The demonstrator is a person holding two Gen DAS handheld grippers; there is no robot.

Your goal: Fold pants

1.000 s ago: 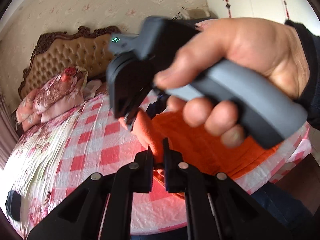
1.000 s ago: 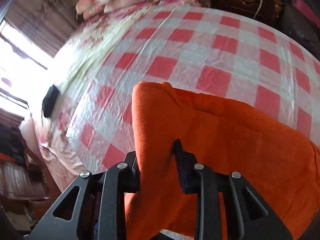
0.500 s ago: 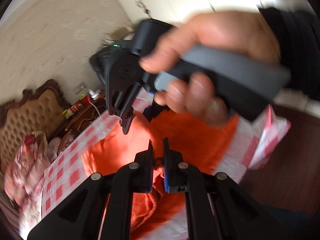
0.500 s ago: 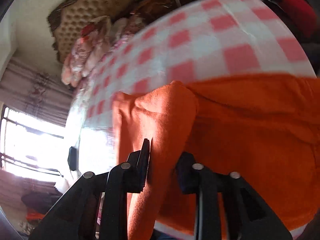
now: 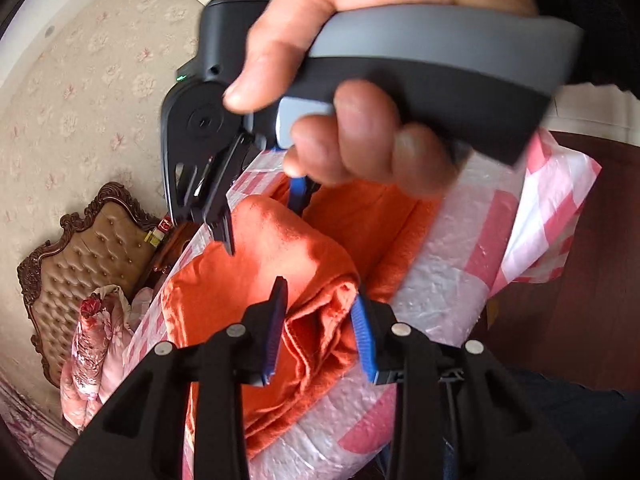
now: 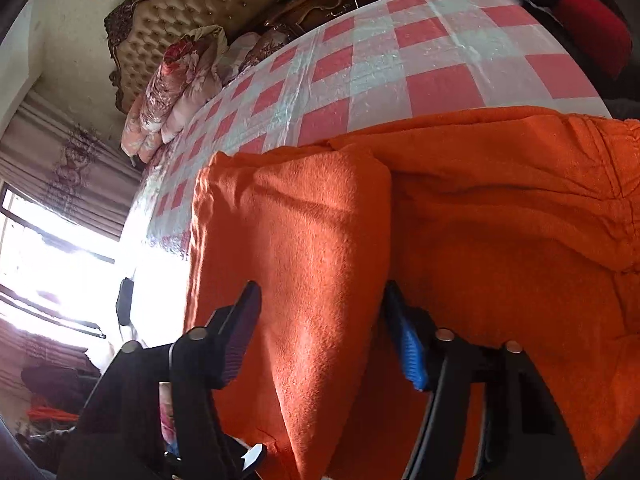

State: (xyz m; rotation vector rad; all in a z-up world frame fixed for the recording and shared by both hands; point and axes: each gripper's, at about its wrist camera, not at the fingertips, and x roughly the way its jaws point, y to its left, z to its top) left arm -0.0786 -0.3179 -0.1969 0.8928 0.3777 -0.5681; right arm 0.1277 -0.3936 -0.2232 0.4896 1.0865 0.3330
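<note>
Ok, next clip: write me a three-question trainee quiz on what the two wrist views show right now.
1. True or false: the left gripper has its fingers spread around a bunched fold of the orange pants.
2. Multiple choice: the pants lie on (A) a bare wooden floor, (B) a red-and-white checked bed cover, (C) a chair.
3. Fill in: the right gripper is ____, with cloth between its fingers.

Key: 1 true; 2 B; 3 open

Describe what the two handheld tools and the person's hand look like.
Each tool has black, triangular-framed fingers with silver rivets and ribbed blue pads. The right tool looks the same in the left camera's view, with a grey-and-black handle, a grey trigger and a small green light. The bare right hand emerges from a dark sleeve.
</note>
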